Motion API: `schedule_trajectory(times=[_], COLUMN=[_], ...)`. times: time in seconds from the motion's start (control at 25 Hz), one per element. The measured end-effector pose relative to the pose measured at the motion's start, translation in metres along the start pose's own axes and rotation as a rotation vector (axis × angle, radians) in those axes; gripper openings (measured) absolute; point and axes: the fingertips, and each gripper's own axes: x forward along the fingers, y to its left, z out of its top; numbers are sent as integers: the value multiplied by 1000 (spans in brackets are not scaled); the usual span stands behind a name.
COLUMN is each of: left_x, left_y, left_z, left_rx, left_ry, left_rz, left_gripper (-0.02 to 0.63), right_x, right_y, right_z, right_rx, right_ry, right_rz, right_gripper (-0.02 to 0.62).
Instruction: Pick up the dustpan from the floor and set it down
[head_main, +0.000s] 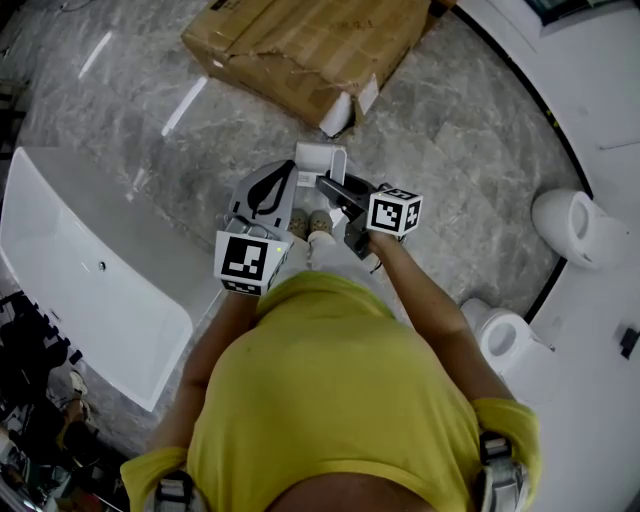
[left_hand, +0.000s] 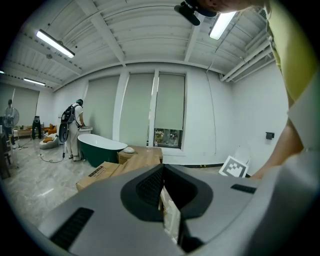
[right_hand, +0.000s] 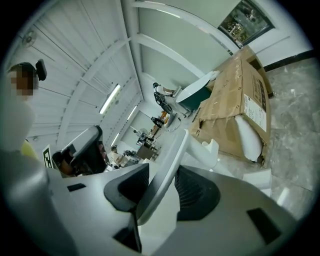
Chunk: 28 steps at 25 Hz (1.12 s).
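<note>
In the head view the white dustpan (head_main: 321, 159) hangs low in front of the person's shoes, above the grey marble floor. My right gripper (head_main: 332, 186) is shut on its flat white handle. The right gripper view shows that handle (right_hand: 175, 155) running up between the two dark pads of the right gripper (right_hand: 162, 168), both pressing on it. My left gripper (head_main: 271, 192) is just left of the dustpan, apart from it. In the left gripper view the left gripper (left_hand: 163, 173) has its jaws drawn together. Only a thin pale sliver shows in the slit.
A large torn cardboard box (head_main: 300, 50) lies on the floor ahead. A white bathtub (head_main: 80, 270) stands at the left, and toilets (head_main: 575, 225) at the right. Far off, a person (left_hand: 75, 130) stands by a dark green bathtub (left_hand: 102, 147).
</note>
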Motion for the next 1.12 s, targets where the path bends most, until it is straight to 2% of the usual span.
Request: schedule_trajectory(times=[0.52, 0.68, 0.8, 0.88, 0.96, 1.12], left_x=[-2, -1, 0, 1, 3, 7], left_y=[2, -1, -6, -9, -11, -20], left_z=[-3, -4, -3, -2, 1, 9], left_rx=[1, 0, 3, 7, 8, 18], left_ry=[11, 8, 2, -2, -8, -30], left_rz=[-7, -17, -32, -42, -53, -80], left_gripper=[0, 0, 0, 0, 0, 0], right_x=[3, -3, -17, -31, -46, -75], right_y=[-39, -43, -45, -43, -34, 0], right_z=[-23, -23, -22, -16, 0, 43], right_rx=[-48, -50, -13, -17, -74, -285], right_ry=[52, 45, 28, -9, -72, -190], right_rz=[-94, -163, -256, -325, -386, -480], right_gripper=[169, 226, 312, 320, 284, 143])
